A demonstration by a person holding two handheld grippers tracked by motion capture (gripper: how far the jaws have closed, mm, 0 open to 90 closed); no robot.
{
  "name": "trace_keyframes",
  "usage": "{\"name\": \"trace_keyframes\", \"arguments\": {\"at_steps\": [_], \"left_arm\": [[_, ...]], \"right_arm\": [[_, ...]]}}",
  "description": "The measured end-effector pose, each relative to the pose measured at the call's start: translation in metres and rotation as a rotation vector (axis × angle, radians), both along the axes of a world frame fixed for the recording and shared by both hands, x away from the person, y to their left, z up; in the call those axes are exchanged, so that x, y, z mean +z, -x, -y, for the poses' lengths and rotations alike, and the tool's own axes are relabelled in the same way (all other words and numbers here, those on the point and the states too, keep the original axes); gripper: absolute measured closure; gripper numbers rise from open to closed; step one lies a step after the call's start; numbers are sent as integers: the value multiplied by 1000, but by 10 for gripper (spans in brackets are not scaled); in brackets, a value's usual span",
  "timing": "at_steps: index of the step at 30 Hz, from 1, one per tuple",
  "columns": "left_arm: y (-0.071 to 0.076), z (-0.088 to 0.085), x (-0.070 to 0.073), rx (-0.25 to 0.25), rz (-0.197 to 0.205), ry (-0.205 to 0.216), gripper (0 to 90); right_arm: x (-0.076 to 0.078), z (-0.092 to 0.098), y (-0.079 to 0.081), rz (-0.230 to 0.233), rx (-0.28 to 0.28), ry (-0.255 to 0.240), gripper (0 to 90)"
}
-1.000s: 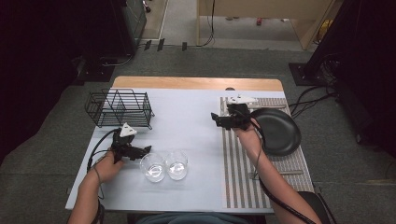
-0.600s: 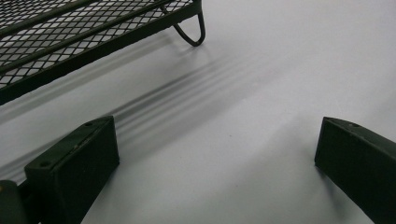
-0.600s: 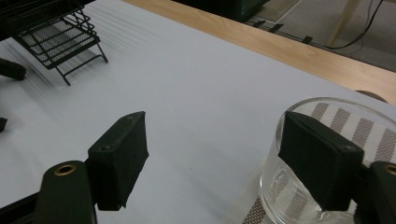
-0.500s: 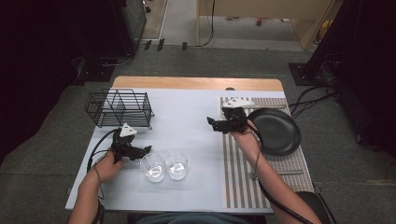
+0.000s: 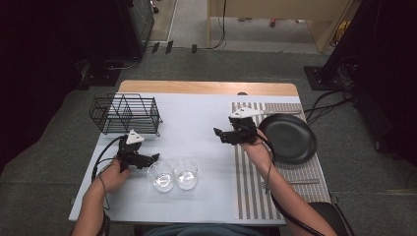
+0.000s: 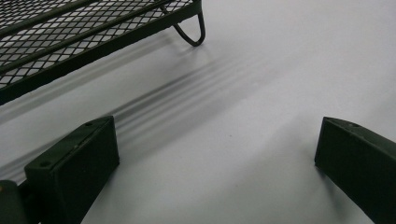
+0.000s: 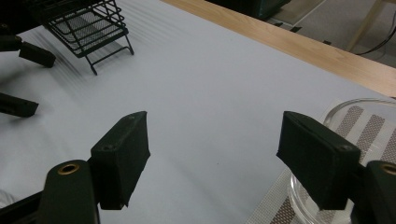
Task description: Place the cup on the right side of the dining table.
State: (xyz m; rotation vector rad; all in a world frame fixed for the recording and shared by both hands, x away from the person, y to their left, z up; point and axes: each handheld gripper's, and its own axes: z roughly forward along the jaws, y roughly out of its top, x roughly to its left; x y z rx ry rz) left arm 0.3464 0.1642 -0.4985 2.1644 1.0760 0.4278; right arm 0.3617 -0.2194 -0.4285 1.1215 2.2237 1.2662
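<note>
Two glasses untouched, nothing in the rack yet.

Both glasses (image 5: 161, 175) stand side by side on the table's near half, just beside the left gripper (image 5: 152, 158), whose jaws gape wide on bare table. The right gripper (image 5: 220, 134) hovers by the black pan (image 5: 290, 140); its jaws have just been closing, nothing between them, and a clear glass dish (image 7: 369, 116) sits just off one jaw. The wire rack (image 5: 125, 114) looks unloaded, so I'd call this the very start: every pick is yet to come.

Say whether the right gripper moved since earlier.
Yes: right gripper slid slightly from the pan toward the near edge; its fingers have been closing, nothing between them.
</note>
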Motion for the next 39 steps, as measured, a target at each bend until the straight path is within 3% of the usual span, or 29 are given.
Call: {"name": "trace_keyframes", "arguments": {"at_steps": [39], "left_arm": [[0, 0, 0, 0, 1, 0, 0]], "right_arm": [[-13, -22, 11, -5, 110, -5, 266]]}}
